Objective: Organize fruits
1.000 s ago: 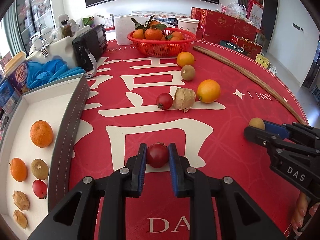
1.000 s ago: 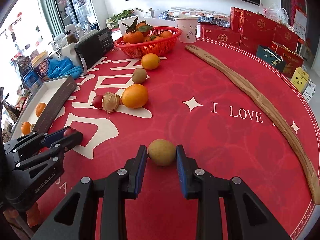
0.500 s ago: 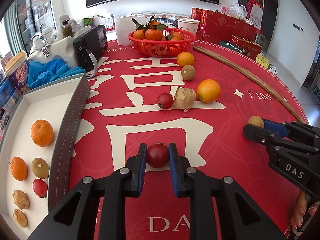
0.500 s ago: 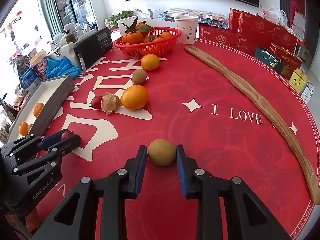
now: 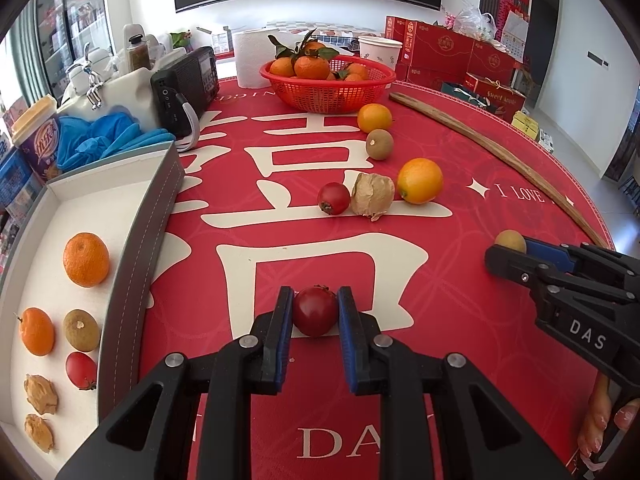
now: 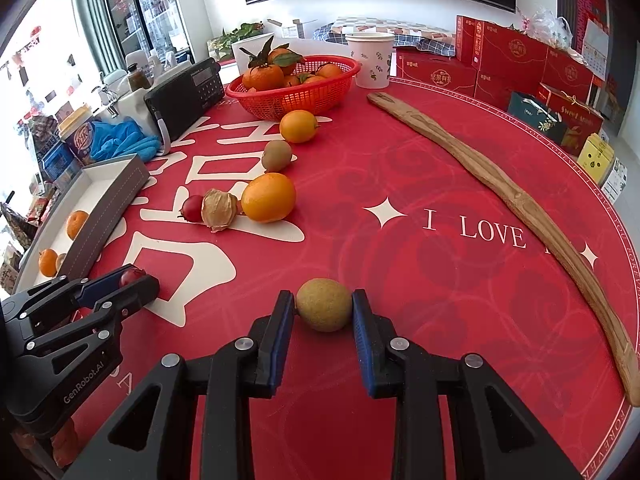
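- Left gripper [image 5: 315,312] clamps a red fruit [image 5: 315,311] on the red tablecloth [image 5: 460,320].
- Right gripper [image 6: 323,312] clamps a brown fruit [image 6: 324,305], nearer than the basket [image 6: 296,96].
- Tray [image 5: 116,184] lies left of the basket, holding sorted fruit.
- Loose fruit lies before the basket; red boxes [image 6: 516,56] stand behind.

shop: stacked red gift boxes [image 5: 452,54], drinks fridge [image 6: 140,12].

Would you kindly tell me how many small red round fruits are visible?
3: one small red round fruit in the left tool, one beside the papery husk, one in the white tray. The basket may hide more.
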